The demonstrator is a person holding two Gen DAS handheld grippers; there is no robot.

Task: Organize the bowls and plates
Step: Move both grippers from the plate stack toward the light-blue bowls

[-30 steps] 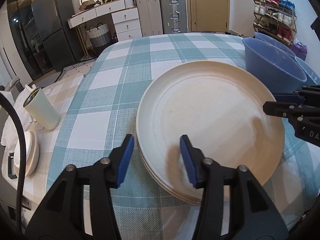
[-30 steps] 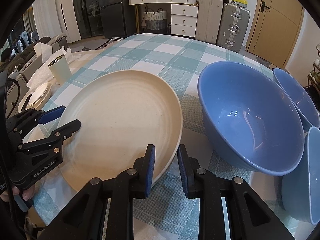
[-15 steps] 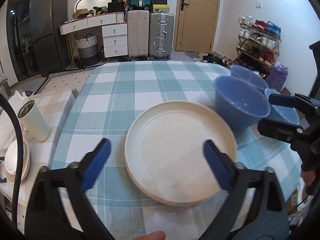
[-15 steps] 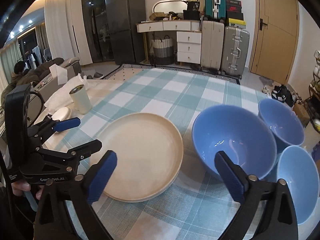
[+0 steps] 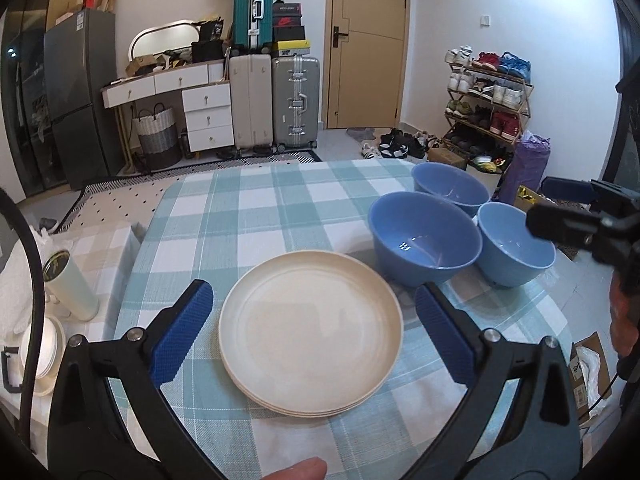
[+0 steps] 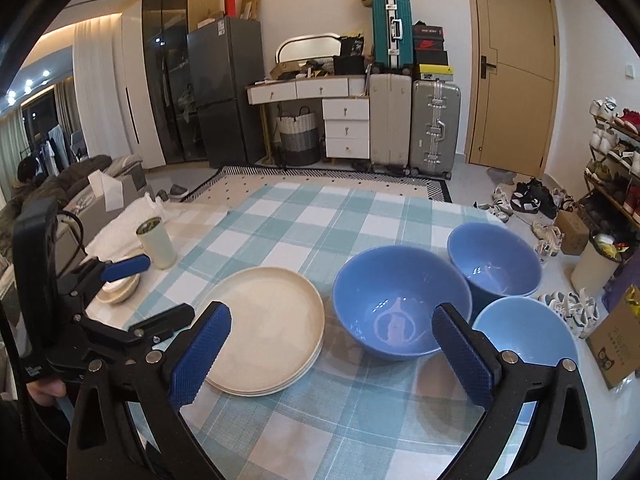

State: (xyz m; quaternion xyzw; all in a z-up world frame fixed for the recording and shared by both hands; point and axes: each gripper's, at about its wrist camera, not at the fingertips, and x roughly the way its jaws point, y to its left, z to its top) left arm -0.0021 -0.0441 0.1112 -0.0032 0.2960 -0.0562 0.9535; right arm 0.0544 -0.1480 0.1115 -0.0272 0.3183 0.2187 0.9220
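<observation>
Both grippers hang wide open above the checked worktop [image 5: 248, 216], nothing between their blue pads; the jaws of each have just been opening and neither touches any dish. The left gripper [image 5: 312, 332] looks down over a stack of cream plates [image 5: 310, 332] resting near the front edge, rims lined up so the pile sits as one. The right gripper [image 6: 330, 354] frames the gap between that stack and three blue bowls [image 6: 402, 302] to its right.

The bowls stand apart from the plates and from each other's hollows: one large and nearest the stack, a second [image 6: 494, 258] behind it toward the far edge, a third [image 6: 524, 336] at the near right. They crowd close, rims nearly touching, yet none is nested.

Judging by this layout, the plates look sorted and the bowls are the work left; gathering them into one pile would be the likely aim. The open jaws suit a fresh approach to a bowl rim.

Off the left edge, a pale tumbler [image 6: 156, 244] stands on a lower side surface, beside small white dishes [image 5: 40, 344], outside the sorting area.
</observation>
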